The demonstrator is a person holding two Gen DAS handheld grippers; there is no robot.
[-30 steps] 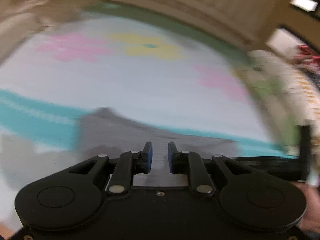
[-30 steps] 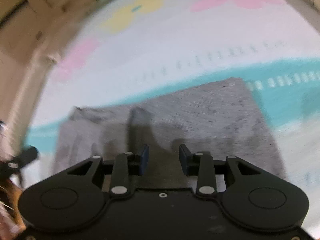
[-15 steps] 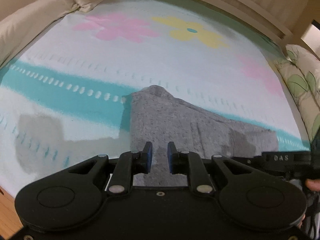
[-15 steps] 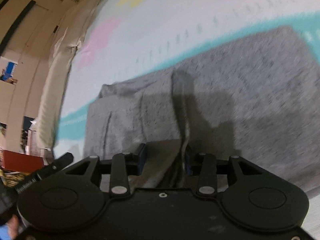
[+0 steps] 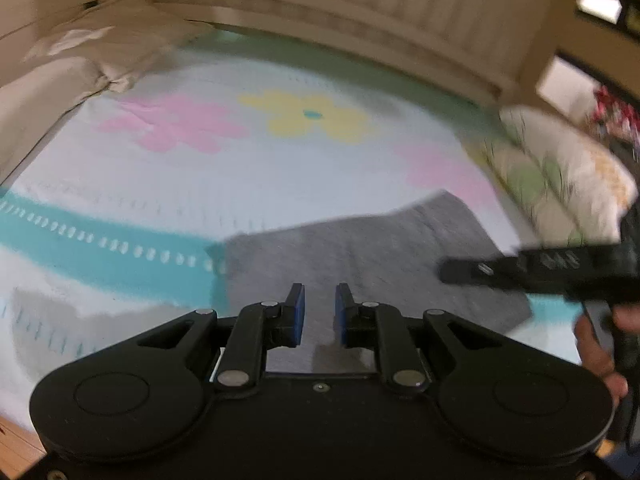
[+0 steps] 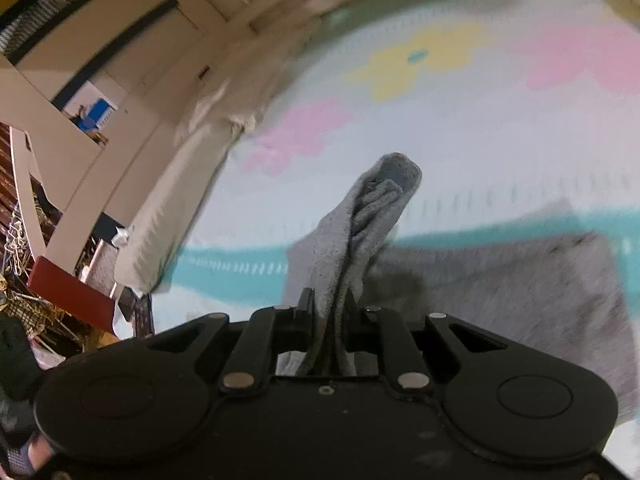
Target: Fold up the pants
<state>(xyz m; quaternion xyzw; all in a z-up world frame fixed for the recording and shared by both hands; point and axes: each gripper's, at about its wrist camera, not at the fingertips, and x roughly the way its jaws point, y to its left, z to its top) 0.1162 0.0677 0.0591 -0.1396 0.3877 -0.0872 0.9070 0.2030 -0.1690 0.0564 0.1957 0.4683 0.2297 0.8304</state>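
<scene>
Grey pants lie folded flat on a flowered bedspread. My left gripper hovers over their near edge, its blue pads a narrow gap apart with nothing pinched. In the left wrist view the right gripper shows as a black bar over the pants' right side, held by a hand. My right gripper is closing, and a bunched edge of the pants stands up between its jaws, lifted off the bed. The remaining cloth stays flat.
A leaf-print pillow lies along the bed's right side and a beige bolster along the left. A wooden headboard closes the far end. Beyond the bed's left edge are a red box and clutter on the floor.
The right gripper's jaws have closed on an edge of the pants and risen, pulling a fold of cloth upward. The left gripper has lifted slightly, still with the same narrow gap.
</scene>
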